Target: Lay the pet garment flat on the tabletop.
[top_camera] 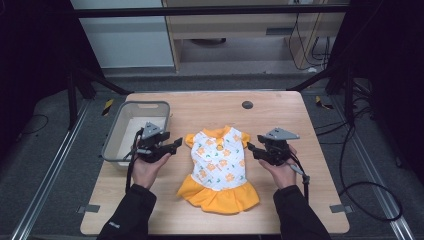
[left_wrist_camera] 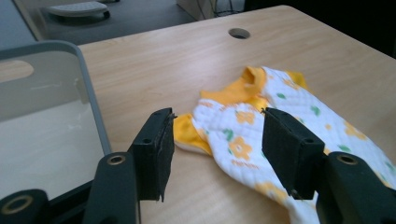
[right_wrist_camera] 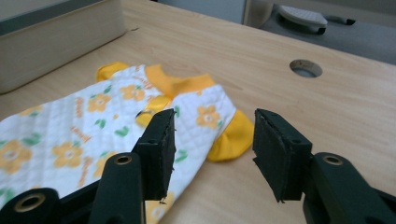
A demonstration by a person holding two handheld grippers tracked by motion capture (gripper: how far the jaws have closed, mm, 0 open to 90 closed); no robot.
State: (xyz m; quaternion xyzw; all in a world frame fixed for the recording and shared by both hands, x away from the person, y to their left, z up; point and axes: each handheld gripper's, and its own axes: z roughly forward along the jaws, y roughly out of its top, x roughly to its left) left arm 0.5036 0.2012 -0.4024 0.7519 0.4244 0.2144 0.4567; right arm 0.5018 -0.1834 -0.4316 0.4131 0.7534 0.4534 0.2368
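A small white dress [top_camera: 219, 162] with orange flowers, orange collar, sleeves and skirt lies flat in the middle of the wooden table [top_camera: 280, 107]. My left gripper [top_camera: 175, 145] hovers just left of the dress's left sleeve [left_wrist_camera: 184, 133], jaws open, nothing between them. My right gripper [top_camera: 251, 148] hovers just right of the other sleeve [right_wrist_camera: 233, 135], also open and empty. In the left gripper view [left_wrist_camera: 217, 140] the dress [left_wrist_camera: 261, 126] lies beyond the jaws. In the right gripper view [right_wrist_camera: 212, 144] the dress [right_wrist_camera: 107, 126] spreads to the left below the jaws.
A grey plastic bin [top_camera: 112, 137] stands on the table's left side, close behind my left hand; its wall [left_wrist_camera: 91, 93] shows at the left. A round cable hole [top_camera: 247, 105] sits near the far edge. Cables trail on the floor at right.
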